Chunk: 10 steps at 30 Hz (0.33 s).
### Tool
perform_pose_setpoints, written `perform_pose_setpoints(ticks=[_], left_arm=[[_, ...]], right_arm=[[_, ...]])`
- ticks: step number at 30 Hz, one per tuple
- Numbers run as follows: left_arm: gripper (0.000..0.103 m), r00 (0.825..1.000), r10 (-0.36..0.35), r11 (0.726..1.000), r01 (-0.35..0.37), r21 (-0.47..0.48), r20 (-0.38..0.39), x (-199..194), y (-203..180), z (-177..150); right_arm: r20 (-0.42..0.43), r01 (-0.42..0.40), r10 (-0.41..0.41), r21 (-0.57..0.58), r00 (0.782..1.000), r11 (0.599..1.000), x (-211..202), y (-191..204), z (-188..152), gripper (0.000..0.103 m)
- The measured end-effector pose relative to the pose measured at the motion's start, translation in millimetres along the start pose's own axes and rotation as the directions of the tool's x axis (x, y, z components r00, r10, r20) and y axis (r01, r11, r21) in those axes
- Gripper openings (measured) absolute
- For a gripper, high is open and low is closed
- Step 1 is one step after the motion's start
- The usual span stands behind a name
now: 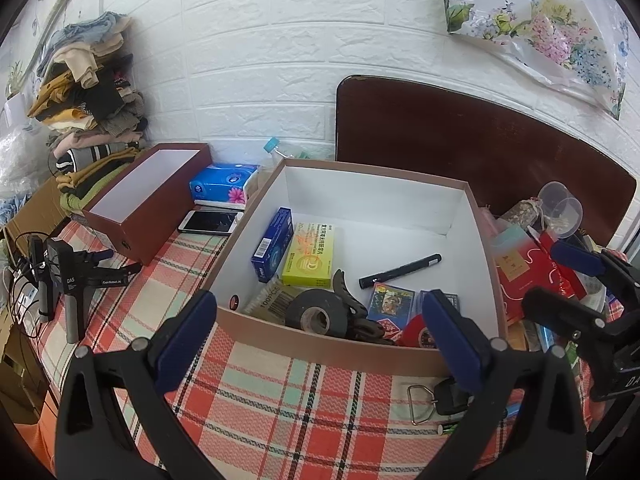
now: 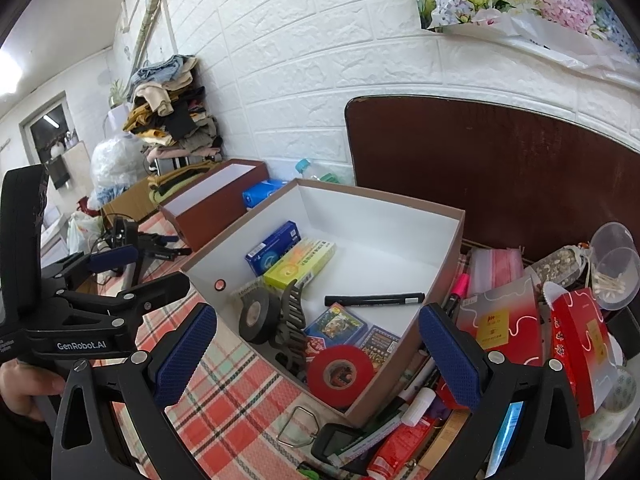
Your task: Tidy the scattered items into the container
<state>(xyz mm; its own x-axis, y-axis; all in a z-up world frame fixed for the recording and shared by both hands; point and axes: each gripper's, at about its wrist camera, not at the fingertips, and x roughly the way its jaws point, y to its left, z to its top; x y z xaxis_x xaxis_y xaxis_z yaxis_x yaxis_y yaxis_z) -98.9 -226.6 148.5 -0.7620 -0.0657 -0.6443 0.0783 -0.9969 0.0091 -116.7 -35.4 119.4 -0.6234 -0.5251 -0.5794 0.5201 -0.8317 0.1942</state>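
The open brown box (image 1: pixel 380 200) (image 2: pixel 384 220) with a white inside stands on the plaid cloth. In it lie a blue carton (image 1: pixel 274 244), a yellow carton (image 1: pixel 310 258), a black pen (image 1: pixel 400 265) (image 2: pixel 374 299), a black tape roll (image 1: pixel 318 314) (image 2: pixel 258 314), a dark hair claw (image 2: pixel 292 320), card packs and a red tape roll (image 2: pixel 340 374). My left gripper (image 1: pixel 320 340) (image 2: pixel 148 274) hovers open at the box's front wall, holding nothing. My right gripper (image 2: pixel 318 356) (image 1: pixel 560 286) is open over the box's near right corner, beside loose markers and a red packet (image 2: pixel 500 320).
A black fob with a metal ring (image 1: pixel 444 396) (image 2: pixel 336 440) lies in front of the box. Left of it are a phone (image 1: pixel 210 222), a tissue pack (image 1: pixel 224 184), a narrow brown box (image 1: pixel 148 200) and a parked gripper (image 1: pixel 72 276). A dark board (image 1: pixel 460 140) leans behind.
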Motion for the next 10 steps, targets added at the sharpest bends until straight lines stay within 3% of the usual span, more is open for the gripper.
perform_pose_setpoints(ticks=[10], left_arm=[[0.103, 1.000, 0.005, 1.000, -0.005, -0.016, 0.001, 2.1, 4.0, -0.4]], right_arm=[[-0.003, 0.000, 0.000, 0.003, 1.000, 1.000, 1.0, -0.3, -1.1, 0.101]])
